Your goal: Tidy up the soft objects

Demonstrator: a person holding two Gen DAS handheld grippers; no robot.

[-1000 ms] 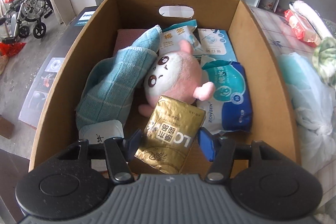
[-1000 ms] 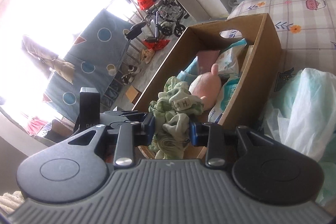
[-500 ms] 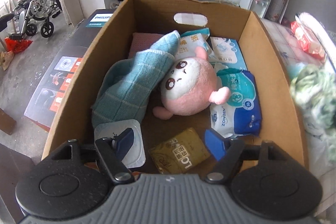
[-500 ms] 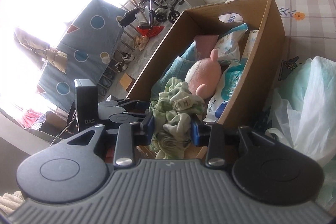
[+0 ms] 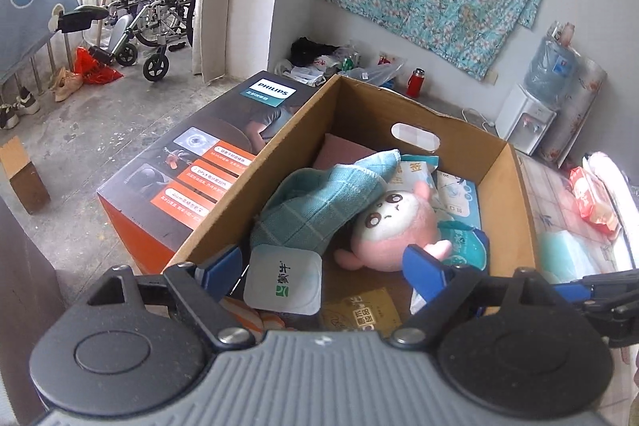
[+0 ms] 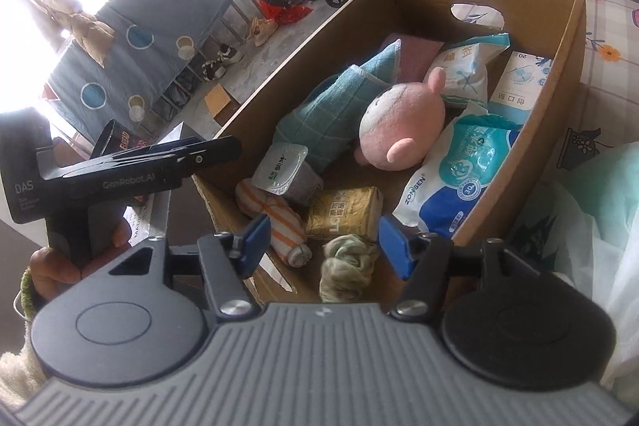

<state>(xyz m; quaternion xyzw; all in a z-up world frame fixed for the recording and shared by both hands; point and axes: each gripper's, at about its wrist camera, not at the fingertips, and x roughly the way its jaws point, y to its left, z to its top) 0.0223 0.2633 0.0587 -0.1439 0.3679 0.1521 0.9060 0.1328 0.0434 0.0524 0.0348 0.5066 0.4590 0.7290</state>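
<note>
Green cloth bundle (image 6: 347, 268) lies in the box (image 6: 567, 74) between your right gripper (image 6: 325, 240) pads; its jaws are opening, touching nothing

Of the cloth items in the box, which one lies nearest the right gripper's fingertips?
The crumpled green cloth, lying between the opening right gripper pads. The orange-striped roll sits beside it; the teal towel lies deeper.

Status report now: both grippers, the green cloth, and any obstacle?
Right gripper opening, pads clear of green cloth. Cloth lies in cardboard box, near corner, beside gold pouch. Left gripper opening, empty, over the box. Nothing in the way.
</note>
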